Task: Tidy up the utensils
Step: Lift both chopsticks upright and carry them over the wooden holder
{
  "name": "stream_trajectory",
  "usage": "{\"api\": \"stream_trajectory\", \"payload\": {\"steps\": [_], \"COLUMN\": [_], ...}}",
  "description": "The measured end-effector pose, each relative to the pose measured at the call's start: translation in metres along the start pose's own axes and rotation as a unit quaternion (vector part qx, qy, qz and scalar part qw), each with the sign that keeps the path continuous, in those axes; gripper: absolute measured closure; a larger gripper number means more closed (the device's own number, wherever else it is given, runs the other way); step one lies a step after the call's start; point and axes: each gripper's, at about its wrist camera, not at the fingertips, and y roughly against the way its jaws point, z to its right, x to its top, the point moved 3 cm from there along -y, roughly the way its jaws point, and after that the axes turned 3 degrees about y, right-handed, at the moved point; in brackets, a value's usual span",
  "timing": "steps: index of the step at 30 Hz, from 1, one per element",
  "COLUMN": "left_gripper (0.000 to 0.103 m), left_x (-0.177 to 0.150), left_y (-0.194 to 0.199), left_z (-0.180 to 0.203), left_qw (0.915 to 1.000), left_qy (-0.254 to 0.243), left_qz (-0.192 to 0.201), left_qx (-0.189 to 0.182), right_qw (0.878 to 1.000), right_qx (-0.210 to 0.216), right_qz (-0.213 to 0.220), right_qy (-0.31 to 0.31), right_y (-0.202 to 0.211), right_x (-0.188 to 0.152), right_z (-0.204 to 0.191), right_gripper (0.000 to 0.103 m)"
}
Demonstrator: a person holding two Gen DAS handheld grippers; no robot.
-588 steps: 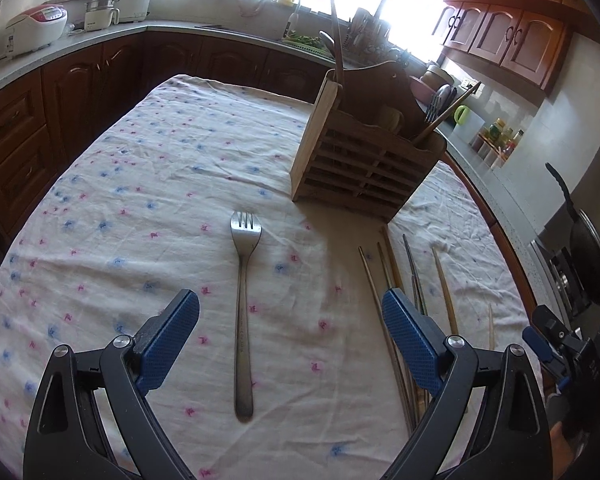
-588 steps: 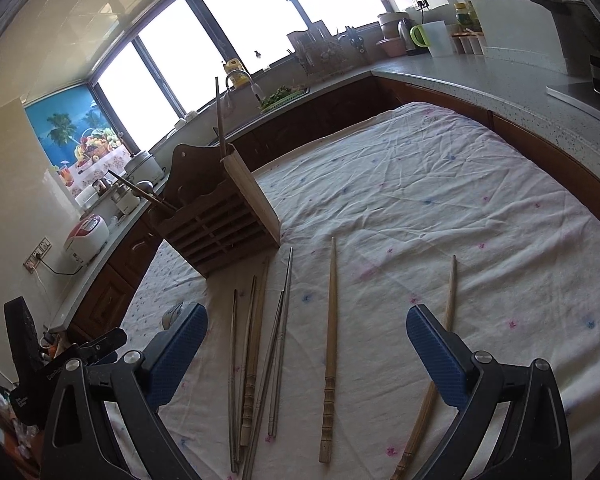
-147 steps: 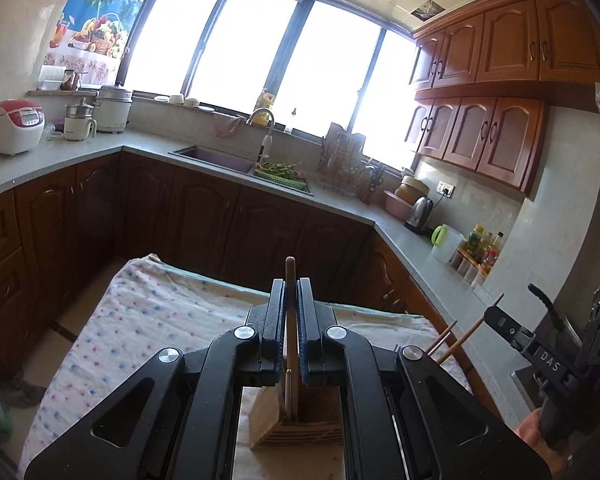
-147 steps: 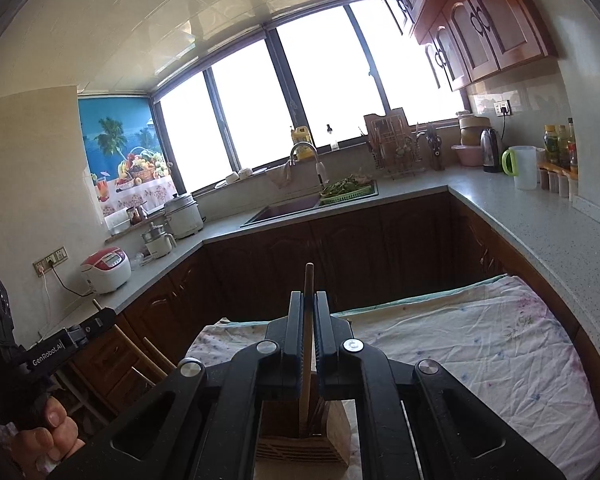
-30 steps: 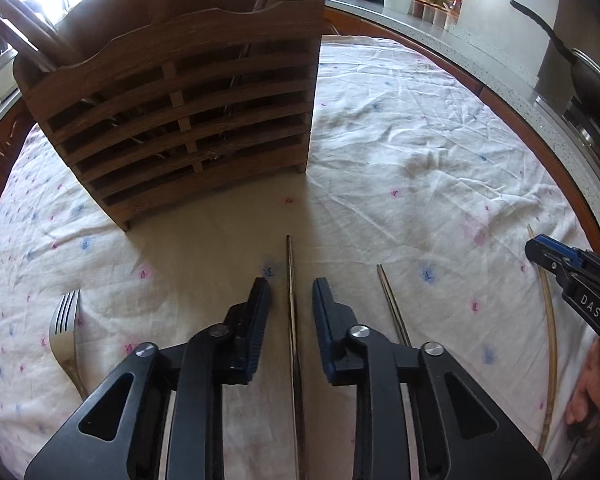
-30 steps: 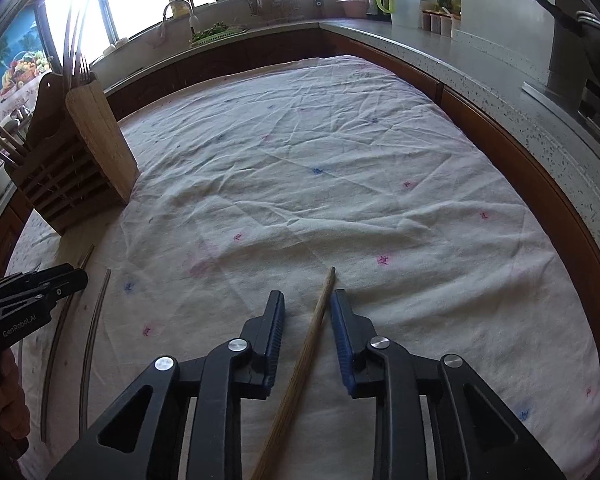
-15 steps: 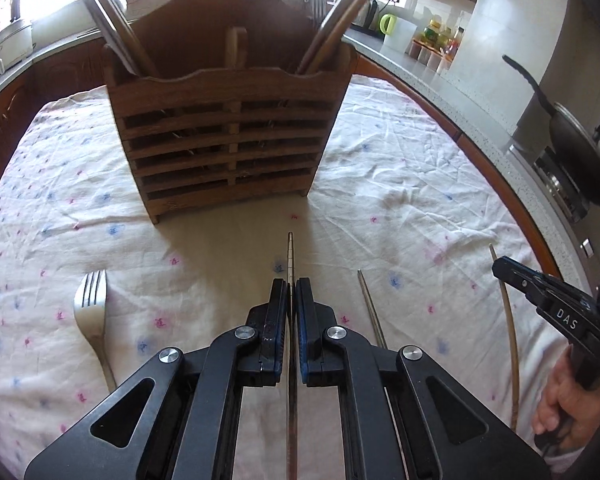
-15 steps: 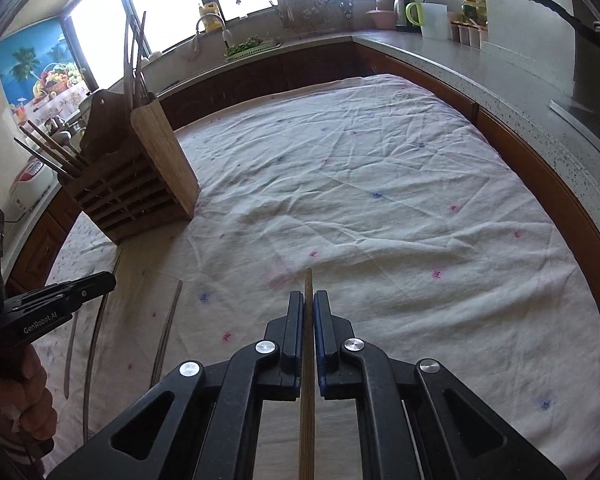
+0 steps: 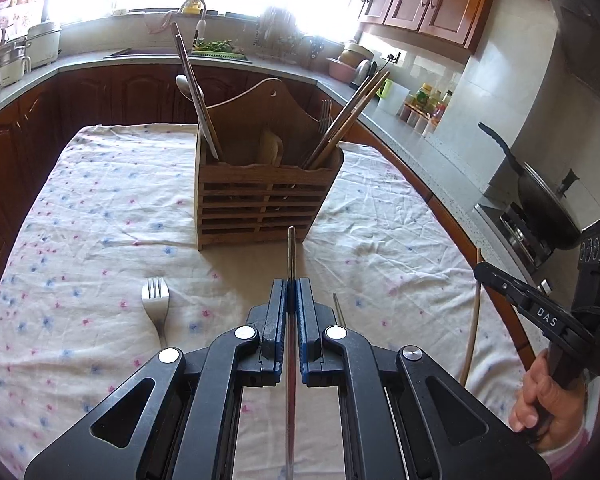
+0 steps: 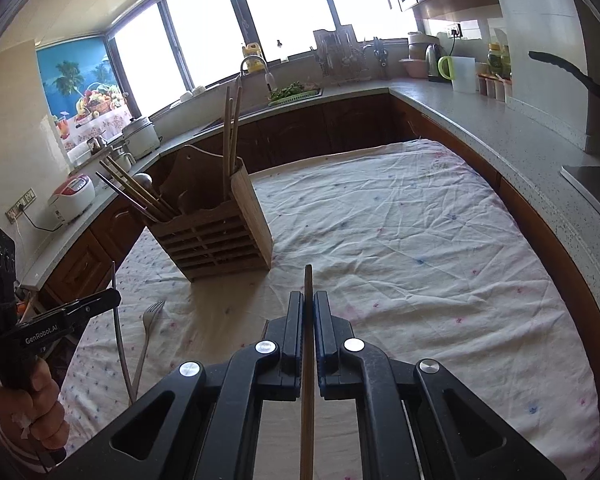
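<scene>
My left gripper (image 9: pixel 292 286) is shut on a thin metal chopstick (image 9: pixel 291 252), held above the cloth and pointing at the wooden utensil holder (image 9: pixel 260 208). My right gripper (image 10: pixel 308 298) is shut on a wooden chopstick (image 10: pixel 308 280), raised to the right of the holder (image 10: pixel 220 240). The holder contains several chopsticks and a spoon. A metal fork (image 9: pixel 156 304) lies on the cloth to the left. One more metal chopstick (image 9: pixel 339 312) lies beside my left gripper. The right gripper with its chopstick shows in the left wrist view (image 9: pixel 480 270). The left gripper shows in the right wrist view (image 10: pixel 114 298).
The table has a white floral cloth (image 10: pixel 420 260). Dark wood cabinets and a grey counter (image 10: pixel 480 120) surround it. A frying pan (image 9: pixel 540 200) sits on the stove at the right. A rice cooker (image 10: pixel 72 196) stands on the left counter.
Both grippers have lifted their chopsticks off the cloth and tilted upward; the holder now sits farther ahead and lower in both views.
</scene>
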Motion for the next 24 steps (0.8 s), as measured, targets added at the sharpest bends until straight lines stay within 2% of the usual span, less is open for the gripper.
{"api": "stream_trajectory", "payload": {"steps": [9,24], "left_gripper": [0.099,0.099], "left_x": [0.000,0.022], "left_y": [0.030,0.062], "left_z": [-0.003,-0.008], "left_qw": [0.9996,0.9969], "left_qy": [0.006,0.007], "left_qz": [0.026,0.078], "left_qx": [-0.009,0.004], "right_qw": [0.999,0.996], "right_qx": [0.014,0.036], "right_qz": [0.032,0.075], "right_qy": [0.009,0.029], "right_y": [0.021,0.033], "right_x": [0.013,0.044], "right_z": [-0.016,-0.040], "right_gripper": [0.098,0.098]}}
